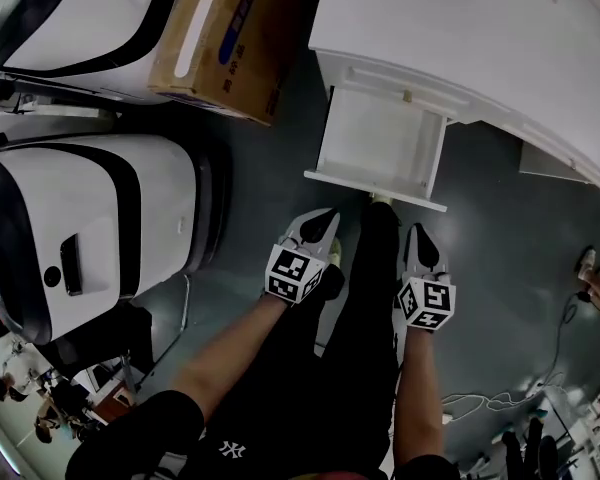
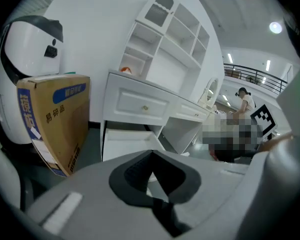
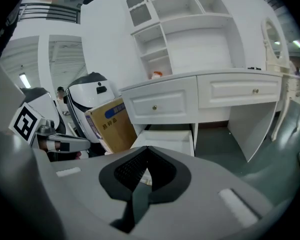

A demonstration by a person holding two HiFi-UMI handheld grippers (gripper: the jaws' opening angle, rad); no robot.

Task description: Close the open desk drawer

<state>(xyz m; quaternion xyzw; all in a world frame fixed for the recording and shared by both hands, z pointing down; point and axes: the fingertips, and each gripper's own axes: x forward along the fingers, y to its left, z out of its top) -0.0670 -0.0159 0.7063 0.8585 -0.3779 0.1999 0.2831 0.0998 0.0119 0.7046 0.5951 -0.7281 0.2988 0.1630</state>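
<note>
Left gripper: the grey two-jaw gripper (image 1: pixel 325 218) (image 2: pixel 151 154) with its marker cube sits at the lower middle of the head view. Its dark-padded jaws are closed tip to tip and hold nothing.
Right gripper: the matching grey gripper (image 1: pixel 420 233) (image 3: pixel 146 149) is just to the right of it, also closed and empty.
Between them: the person's black trouser leg (image 1: pixel 375 298).
Drawer: the white open desk drawer (image 1: pixel 375 190) (image 2: pixel 125 141) (image 3: pixel 165 141) is pulled out at the upper middle, near both grippers but apart from them.
Desk: the white wooden desk (image 1: pixel 460 28) fills the upper right.
Floor: smooth dark grey floor (image 1: pixel 250 178).
Room: a brown cardboard box (image 1: pixel 230 38) stands at the top left, and white rounded machines with black trim (image 1: pixel 80 218) stand along the left.
Hard to make out: loose cables (image 1: pixel 560 338) at the lower right, cut off by the frame.
</note>
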